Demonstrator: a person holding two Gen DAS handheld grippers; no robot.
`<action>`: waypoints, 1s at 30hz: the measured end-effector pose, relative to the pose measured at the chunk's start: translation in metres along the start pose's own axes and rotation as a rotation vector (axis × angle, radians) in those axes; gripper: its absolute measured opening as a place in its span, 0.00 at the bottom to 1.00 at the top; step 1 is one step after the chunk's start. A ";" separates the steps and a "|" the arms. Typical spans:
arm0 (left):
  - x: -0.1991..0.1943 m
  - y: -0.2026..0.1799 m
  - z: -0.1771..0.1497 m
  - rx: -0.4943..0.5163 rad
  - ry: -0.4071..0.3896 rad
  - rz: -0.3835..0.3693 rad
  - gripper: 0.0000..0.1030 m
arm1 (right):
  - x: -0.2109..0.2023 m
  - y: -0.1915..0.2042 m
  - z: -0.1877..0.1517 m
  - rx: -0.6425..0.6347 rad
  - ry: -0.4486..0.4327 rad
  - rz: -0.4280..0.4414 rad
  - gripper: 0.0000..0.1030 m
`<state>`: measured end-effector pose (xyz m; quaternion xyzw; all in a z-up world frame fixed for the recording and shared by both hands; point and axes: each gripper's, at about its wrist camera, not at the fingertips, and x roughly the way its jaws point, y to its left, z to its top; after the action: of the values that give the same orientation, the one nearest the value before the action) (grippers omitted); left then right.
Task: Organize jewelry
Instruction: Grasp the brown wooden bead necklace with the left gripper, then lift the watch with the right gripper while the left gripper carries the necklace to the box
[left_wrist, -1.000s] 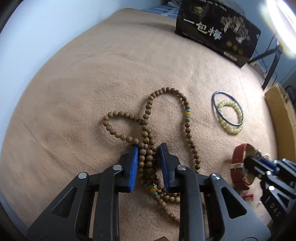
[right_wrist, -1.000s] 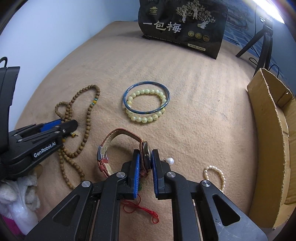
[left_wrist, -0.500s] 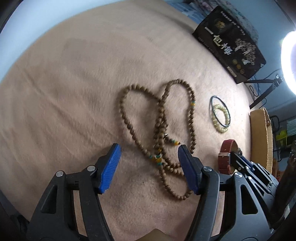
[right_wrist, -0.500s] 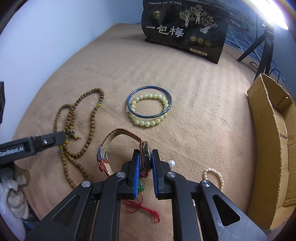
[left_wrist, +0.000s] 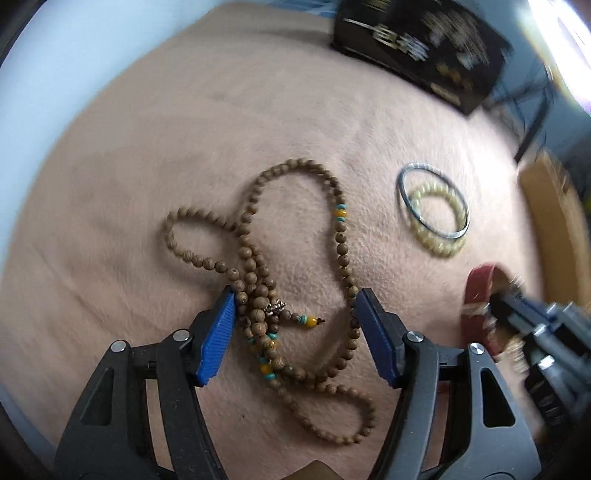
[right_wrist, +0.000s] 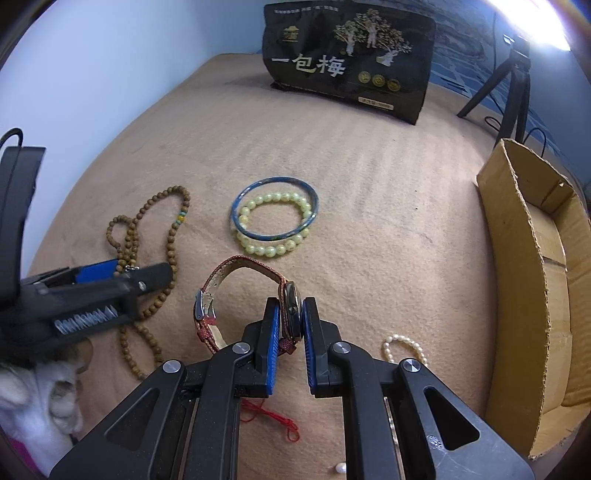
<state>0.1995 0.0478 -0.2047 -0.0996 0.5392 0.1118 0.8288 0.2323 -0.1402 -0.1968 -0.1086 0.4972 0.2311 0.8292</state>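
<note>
Starting at the left edge of the tan blanket (right_wrist: 369, 177), the left gripper (left_wrist: 295, 325) hangs over the tangled wooden bead necklace (left_wrist: 258, 266); its jaws have just been opening and now stand wide, blue pads clear of the strand, beads lying loose between them on the cloth. So that necklace is let go, looped and crossed over itself near the blanket's left side. Moving toward the middle, a blue bangle (right_wrist: 275, 210) lies overlapping a pale green bead bracelet (right_wrist: 273, 225), both untouched. Just nearer the front edge, the right gripper (right_wrist: 290, 332) is clamped on the face of a red-strapped wristwatch (right_wrist: 291, 310), strap arching up and off to the left, buckle resting on the cloth. A small pearl bracelet (right_wrist: 404, 347) sits just to its right, and a red string (right_wrist: 269, 413) lies under the gripper. Along the right edge waits an open cardboard box (right_wrist: 532, 295). My read: the watch is the piece in hand, and the next move calls for lifting it clear without snagging the strap, then carrying it right, probably to that box.
</note>
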 end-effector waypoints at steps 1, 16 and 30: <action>0.000 -0.005 -0.001 0.024 -0.013 0.017 0.65 | 0.000 0.000 0.000 0.001 0.001 0.000 0.10; -0.010 0.013 0.007 -0.038 -0.051 -0.045 0.11 | -0.013 0.005 -0.001 -0.024 -0.037 -0.011 0.10; -0.090 0.023 0.018 -0.050 -0.185 -0.196 0.10 | -0.069 -0.004 0.008 -0.016 -0.155 -0.005 0.10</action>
<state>0.1733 0.0677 -0.1155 -0.1618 0.4452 0.0526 0.8791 0.2132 -0.1588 -0.1331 -0.0980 0.4295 0.2407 0.8649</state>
